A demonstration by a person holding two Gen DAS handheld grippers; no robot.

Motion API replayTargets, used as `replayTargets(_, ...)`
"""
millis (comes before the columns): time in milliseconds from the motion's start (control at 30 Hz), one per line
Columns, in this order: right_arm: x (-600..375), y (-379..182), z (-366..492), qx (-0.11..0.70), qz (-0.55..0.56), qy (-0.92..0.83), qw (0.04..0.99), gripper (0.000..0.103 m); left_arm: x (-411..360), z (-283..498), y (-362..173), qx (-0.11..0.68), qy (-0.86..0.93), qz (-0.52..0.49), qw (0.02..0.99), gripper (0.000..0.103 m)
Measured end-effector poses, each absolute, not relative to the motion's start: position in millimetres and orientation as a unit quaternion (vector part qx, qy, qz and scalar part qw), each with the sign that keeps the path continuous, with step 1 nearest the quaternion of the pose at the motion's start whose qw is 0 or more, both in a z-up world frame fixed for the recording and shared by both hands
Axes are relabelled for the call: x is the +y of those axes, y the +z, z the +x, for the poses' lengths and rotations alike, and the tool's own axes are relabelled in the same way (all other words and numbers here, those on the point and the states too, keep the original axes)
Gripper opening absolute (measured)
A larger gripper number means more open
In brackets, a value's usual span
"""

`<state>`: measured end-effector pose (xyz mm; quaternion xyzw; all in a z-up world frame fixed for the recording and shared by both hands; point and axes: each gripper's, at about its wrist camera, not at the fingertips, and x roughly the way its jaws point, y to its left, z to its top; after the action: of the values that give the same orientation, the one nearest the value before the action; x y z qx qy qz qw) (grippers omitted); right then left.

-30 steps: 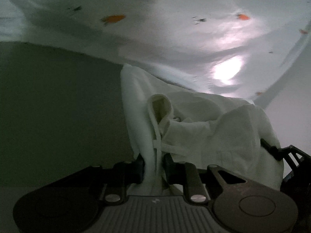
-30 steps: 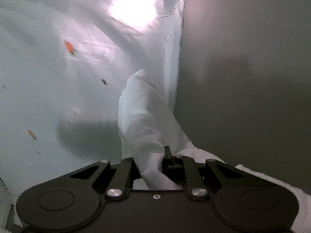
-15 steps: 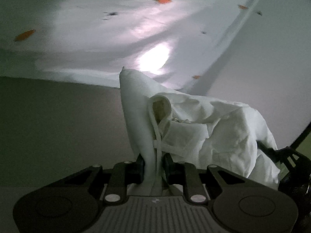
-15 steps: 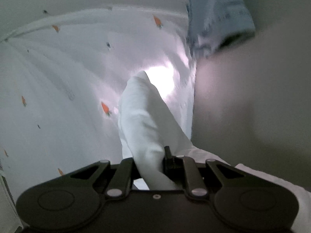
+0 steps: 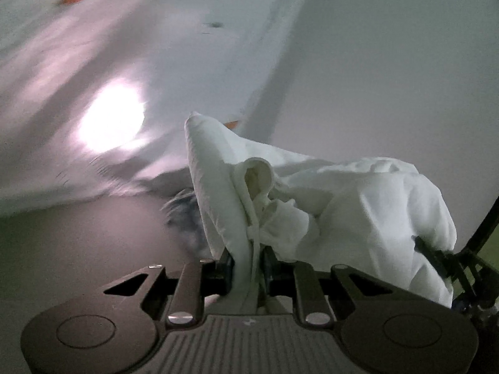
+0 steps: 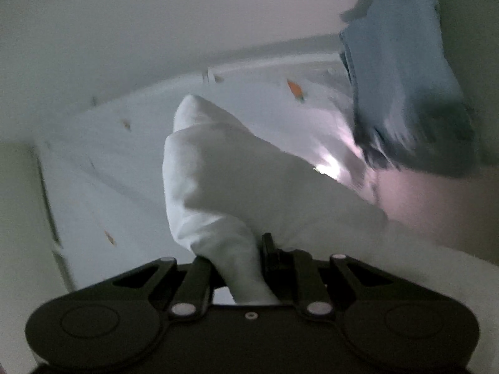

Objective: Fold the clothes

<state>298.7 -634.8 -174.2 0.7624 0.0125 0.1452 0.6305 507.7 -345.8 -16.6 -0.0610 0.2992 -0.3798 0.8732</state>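
Right wrist view, carrot-print sheet, blue folded cloth

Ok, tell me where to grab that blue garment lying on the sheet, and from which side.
Take the blue garment at its near ragged edge, coming in low from the white sheet side. That edge lifts off the surface in loose layers, so fingers could likely slide under it. Blur hides finer detail.

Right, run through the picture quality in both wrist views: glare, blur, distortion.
Left wrist view: a blown-out glare patch on the patterned sheet, background streaked by motion blur, white garment in the left gripper sharp. Right wrist view: dim, soft all over, blue cloth smeared, small glare beside the garment. Both: fisheye bending, dark corners.
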Motion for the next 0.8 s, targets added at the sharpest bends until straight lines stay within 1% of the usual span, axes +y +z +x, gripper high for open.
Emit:
replayTargets(133,-662,-200,320,-0.061,0.812,0.149,0.561,0.014,-408,558,3,0.303,-0.419,-0.024,0.856,0.019)
replayTargets(300,-673,-215,355,-0.128,0.836,0.159,0.509,0.014,-490,599,28,0.282,-0.47,0.07,0.833,0.019)
replayTargets(400,-678,-237,373,-0.187,0.854,0.146,0.463,0.014,-528,628,26,0.272,-0.498,0.101,0.817,0.019)
replayTargets(467,-681,-251,381,-0.204,0.854,0.123,0.462,0.014,-552,650,11,0.271,-0.51,0.123,0.807,0.019)
replayTargets(667,-695,-289,390,-0.167,0.84,0.007,0.516,0.013,-606,719,-72,0.341,-0.496,0.168,0.781,0.02)
replayTargets(767,-713,-311,368,-0.121,0.822,-0.092,0.549,0.012,-605,742,-111,0.367,-0.467,0.151,0.79,0.022)
replayTargets(800,-718,-319,360,-0.105,0.818,-0.115,0.554,0.012,-602,752,-121,0.379,-0.464,0.13,0.79,0.023)
